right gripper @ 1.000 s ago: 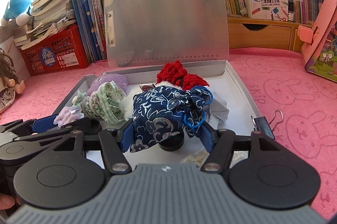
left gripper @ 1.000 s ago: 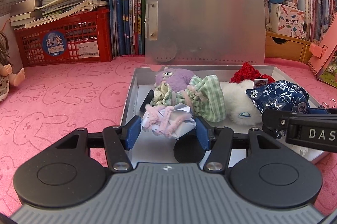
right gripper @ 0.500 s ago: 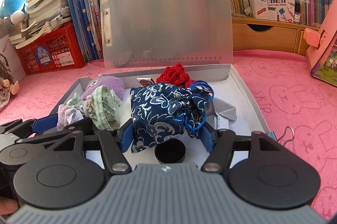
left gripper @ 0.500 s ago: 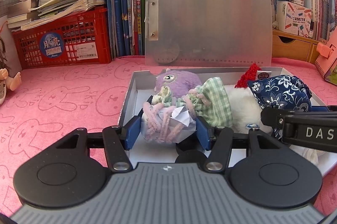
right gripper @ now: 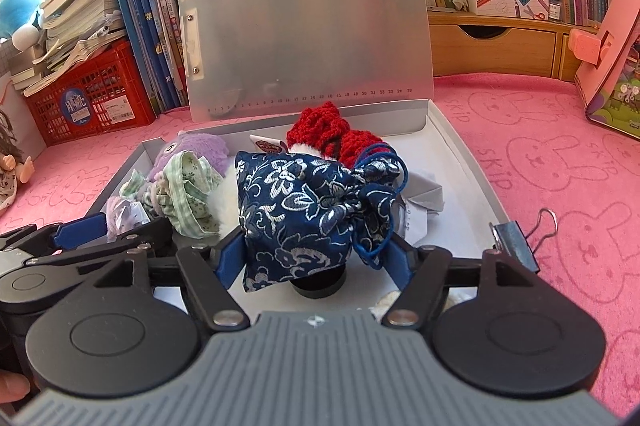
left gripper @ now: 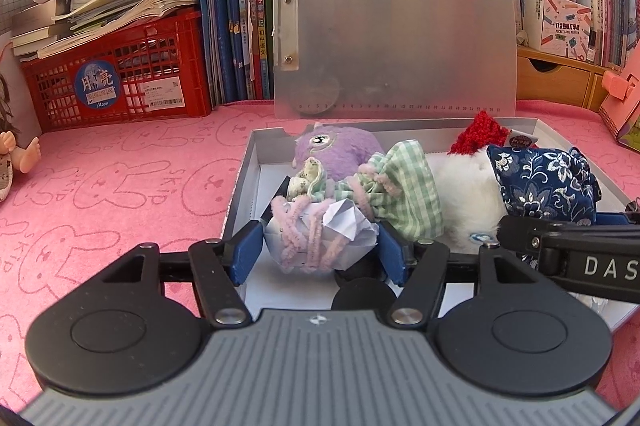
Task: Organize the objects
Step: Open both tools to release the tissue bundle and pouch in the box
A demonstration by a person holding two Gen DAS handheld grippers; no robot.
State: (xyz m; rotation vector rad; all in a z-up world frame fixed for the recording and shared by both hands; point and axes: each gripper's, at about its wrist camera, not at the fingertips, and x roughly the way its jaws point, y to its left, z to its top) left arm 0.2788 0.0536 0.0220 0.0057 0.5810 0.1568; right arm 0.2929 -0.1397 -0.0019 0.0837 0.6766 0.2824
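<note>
Pink bunny-print tablecloth point(left gripper: 120, 178) before crowded bookshelves point(left gripper: 240, 6).

My left wrist camera sits just behind my left gripper point(left gripper: 320, 250) and looks forward and down along its fingers, close over the near left part of the open grey box point(left gripper: 240, 186). My right wrist camera sits likewise behind my right gripper point(right gripper: 316, 258), over the near right part. Both views share the box, its upright translucent lid point(right gripper: 304, 26), the blue floral pouch point(left gripper: 544, 182) and the bookshelf point(left gripper: 240, 6) behind.
</note>
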